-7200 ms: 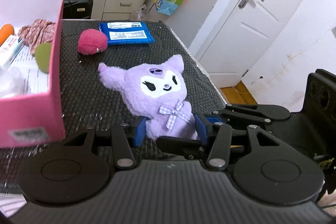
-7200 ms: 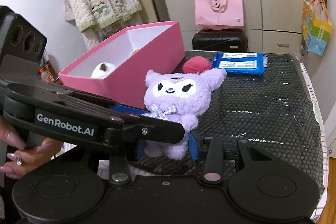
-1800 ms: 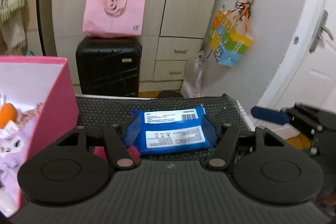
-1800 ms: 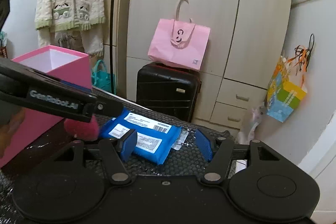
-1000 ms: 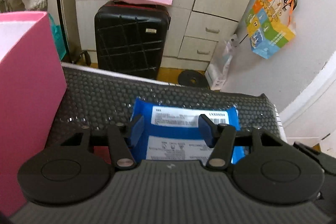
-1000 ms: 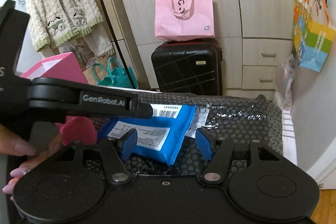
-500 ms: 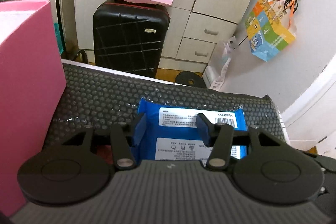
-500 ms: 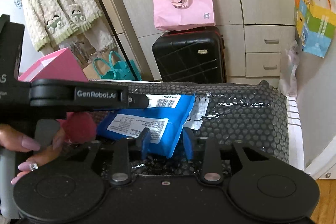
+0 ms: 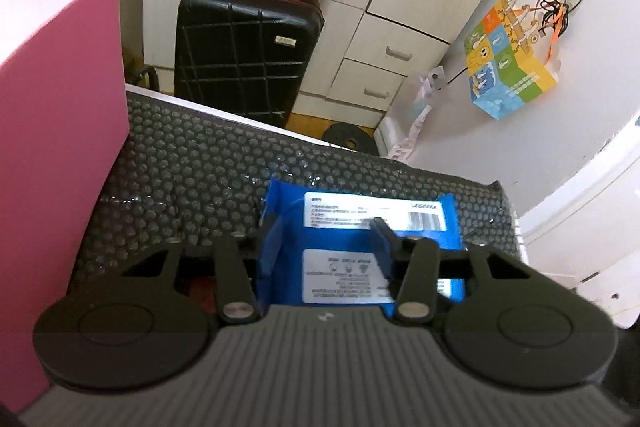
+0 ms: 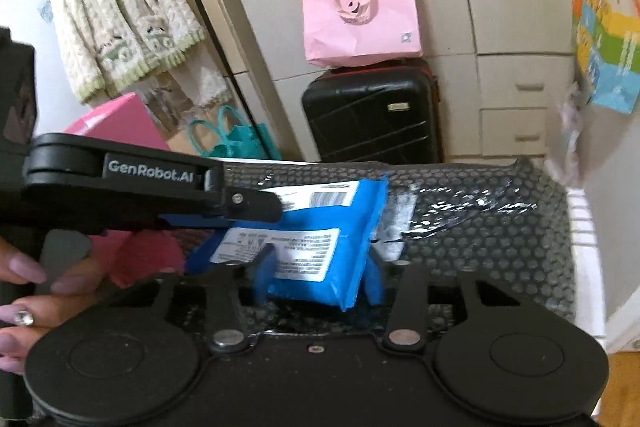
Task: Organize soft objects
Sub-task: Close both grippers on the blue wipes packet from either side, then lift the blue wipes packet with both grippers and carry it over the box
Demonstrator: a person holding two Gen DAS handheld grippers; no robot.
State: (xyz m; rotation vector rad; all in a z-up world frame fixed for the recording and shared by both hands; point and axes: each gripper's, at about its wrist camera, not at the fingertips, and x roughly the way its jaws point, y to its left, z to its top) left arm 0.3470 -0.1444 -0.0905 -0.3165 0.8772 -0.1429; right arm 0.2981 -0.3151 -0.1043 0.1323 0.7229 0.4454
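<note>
Plush gone from mat | pink box (image 9: 60,147) (contents hidden) | both grippers closing on blue pack (image 9: 360,223)

The plush I held earlier is gone; both my grippers (image 9: 326,241) (image 10: 318,277) now close on the blue pack (image 9: 344,227), its right end lifted.

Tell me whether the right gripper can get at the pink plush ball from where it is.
Probably not: the right gripper, jaws closing, is busy on the blue wipes pack, and the left gripper crosses in front of the pink plush ball.
</note>
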